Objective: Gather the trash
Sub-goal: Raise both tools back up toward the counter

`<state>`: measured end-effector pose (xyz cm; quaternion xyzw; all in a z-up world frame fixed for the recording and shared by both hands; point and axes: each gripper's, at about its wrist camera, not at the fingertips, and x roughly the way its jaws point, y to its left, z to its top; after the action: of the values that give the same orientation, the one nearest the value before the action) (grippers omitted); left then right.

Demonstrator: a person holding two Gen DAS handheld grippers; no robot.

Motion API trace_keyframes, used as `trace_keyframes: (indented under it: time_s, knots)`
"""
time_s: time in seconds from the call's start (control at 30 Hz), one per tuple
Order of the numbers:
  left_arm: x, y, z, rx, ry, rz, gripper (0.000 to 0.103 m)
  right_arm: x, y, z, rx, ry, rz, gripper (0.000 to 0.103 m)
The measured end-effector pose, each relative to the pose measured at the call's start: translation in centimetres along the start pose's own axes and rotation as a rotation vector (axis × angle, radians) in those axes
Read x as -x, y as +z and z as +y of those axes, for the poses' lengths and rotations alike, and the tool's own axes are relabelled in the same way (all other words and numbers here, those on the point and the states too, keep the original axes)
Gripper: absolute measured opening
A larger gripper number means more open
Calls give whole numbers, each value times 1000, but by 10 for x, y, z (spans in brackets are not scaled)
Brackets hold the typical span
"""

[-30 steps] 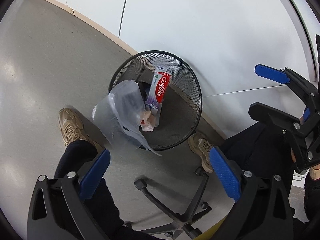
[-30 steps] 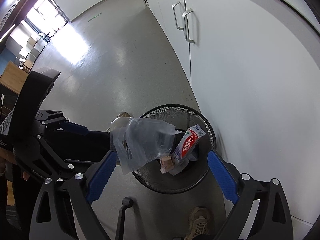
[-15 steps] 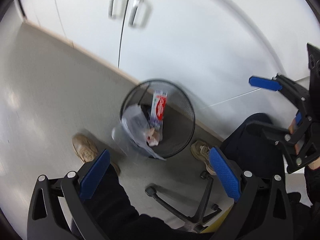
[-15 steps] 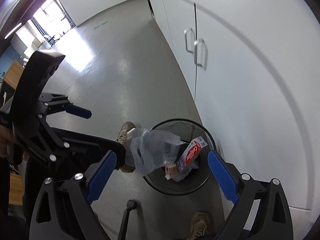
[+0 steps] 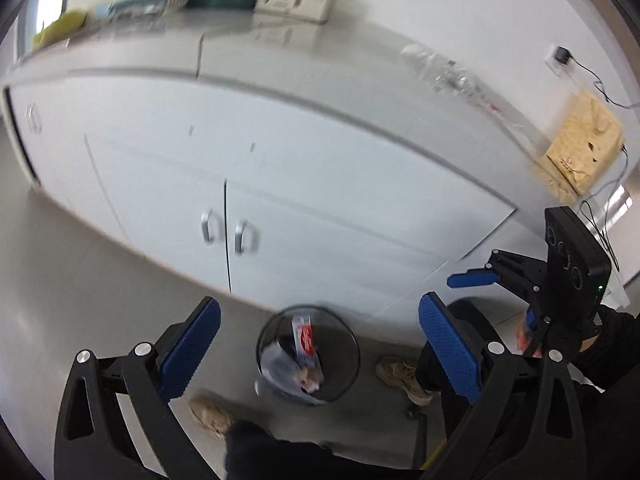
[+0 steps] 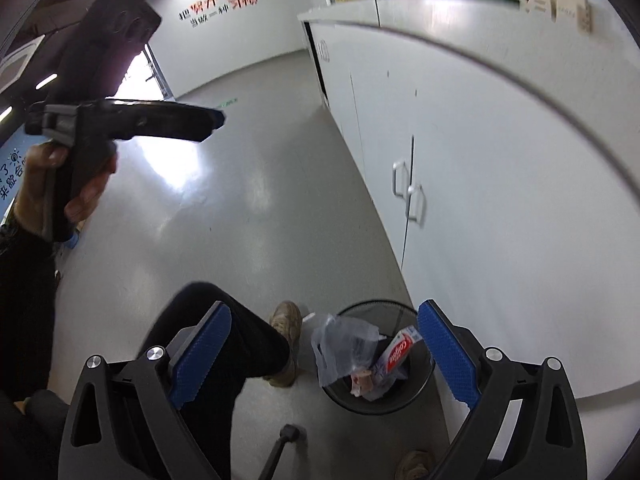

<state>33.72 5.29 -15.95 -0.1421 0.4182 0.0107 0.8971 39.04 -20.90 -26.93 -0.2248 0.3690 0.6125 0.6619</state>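
Trash sits in our round black wire-mesh bin (image 6: 378, 360) by the white cabinet (image 6: 500, 168): a crinkled clear bag (image 6: 340, 344), a toothpaste box (image 6: 398, 350) leaning long-axis upward. Left gripper (image 5: 316, 354), right gripper (image 6: 324, 354) gape wide, empty.

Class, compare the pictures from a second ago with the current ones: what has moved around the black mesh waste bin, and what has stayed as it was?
Both tools have lifted up and away from the black mesh waste bin, so the white cabinet's countertop now shows. The left tool and right tool stay open and empty. Unchanged: the Colgate toothpaste box stands in the bin and the clear plastic bag drapes over its rim.
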Motion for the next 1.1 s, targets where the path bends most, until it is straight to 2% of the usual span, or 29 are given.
trace_keyframes:
  time_s: [0.17,0.4,0.5,0.57,0.6,0.67,0.73,0.8,0.87,1.0,1.1]
  knots:
    - [17,50,-23,-145,-44,-73,99,55,16,-2,-5,-66,-119,99]
    - [22,111,-64,-299,-143,-161,99,131,24,-28,-102,-151,-265,99]
    - [17,135,-86,-341,-154,-196,99,165,22,-44,-155,-206,-324,99]
    - [14,151,-99,-371,-133,-238,99,186,19,-54,-206,-223,-359,99]
    - [11,161,-110,-399,-105,-266,99,197,16,-61,-233,-251,-381,99]
    - [4,176,-127,-460,-101,-279,99,218,13,-71,-265,-334,-411,99]
    - [-1,189,-144,-498,-96,-306,99,233,11,-79,-287,-398,-426,99]
    - [-13,202,-161,-535,-113,-300,99,249,9,-90,-324,-478,-434,99]
    - [-27,216,-174,-559,-104,-303,99,260,8,-100,-339,-513,-430,99]
    - [-61,245,-192,-579,-117,-304,99,271,7,-129,-398,-664,-387,99]
    - [-88,267,-200,-564,-104,-284,99,273,2,-158,-474,-716,-345,99]
